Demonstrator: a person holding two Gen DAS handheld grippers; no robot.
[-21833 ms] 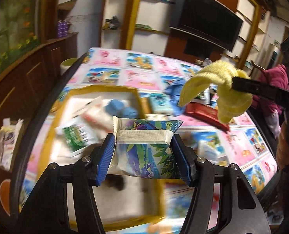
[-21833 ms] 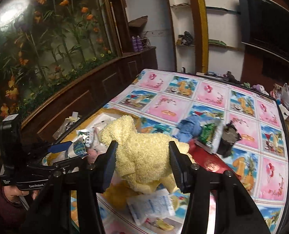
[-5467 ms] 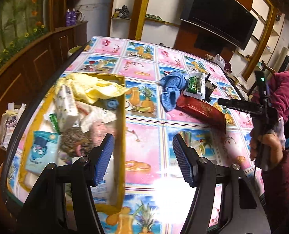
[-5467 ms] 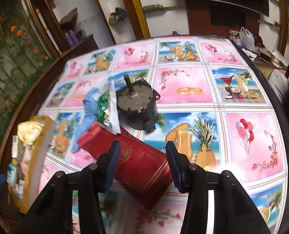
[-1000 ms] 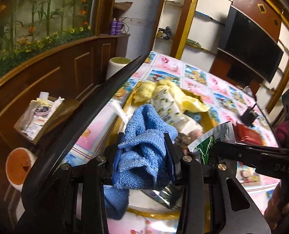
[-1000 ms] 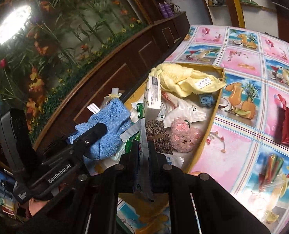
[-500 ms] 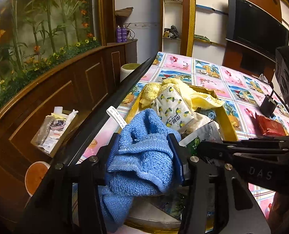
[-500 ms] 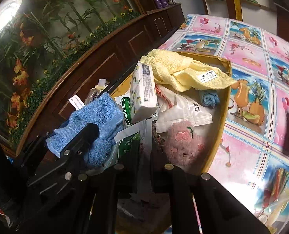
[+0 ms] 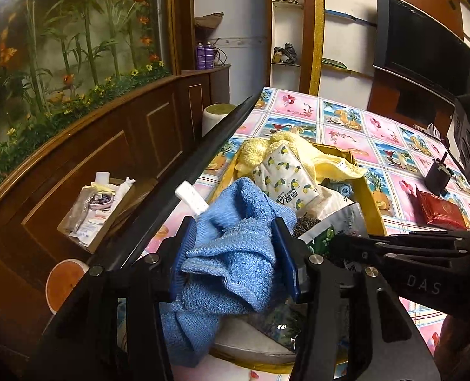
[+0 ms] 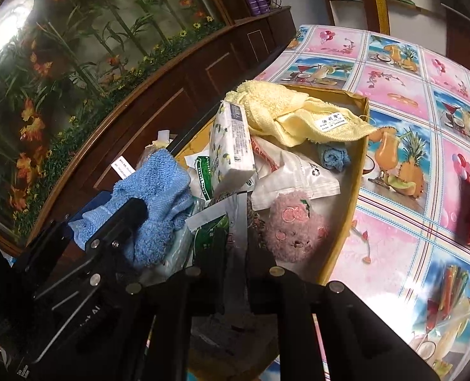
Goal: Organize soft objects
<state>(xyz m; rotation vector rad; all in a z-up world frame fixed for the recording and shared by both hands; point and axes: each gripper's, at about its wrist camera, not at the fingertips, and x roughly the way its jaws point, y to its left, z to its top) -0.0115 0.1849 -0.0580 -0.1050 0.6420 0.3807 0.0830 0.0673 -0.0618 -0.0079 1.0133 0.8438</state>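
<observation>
My left gripper [image 9: 236,260] is shut on a bunched blue towel [image 9: 231,222] over the near end of the gold-rimmed tray [image 9: 371,209]; the towel bulges past both blue pads. In the right wrist view the same towel [image 10: 158,184] lies under a left finger [image 10: 123,219]. My right gripper [image 10: 235,244] is shut on a thin green-and-white sachet [image 10: 215,222], low over the tray [image 10: 358,158]. The tray holds a yellow towel [image 10: 285,111], a lemon-print tissue pack [image 10: 231,146], a white packet [image 10: 298,177], a pink plush [image 10: 292,228] and a small blue cloth [image 10: 333,157].
A red pouch [image 9: 441,209] and a dark motor-like part [image 9: 438,174] lie on the patterned tablecloth right of the tray. The table's dark edge [image 9: 203,158] runs along the tray's left. Below it a cardboard box [image 9: 98,203] of small items sits against wooden panelling.
The left jaws stand a little wider around the blue towel than a second ago. The right gripper with its sachet has come down closer to the tray's contents.
</observation>
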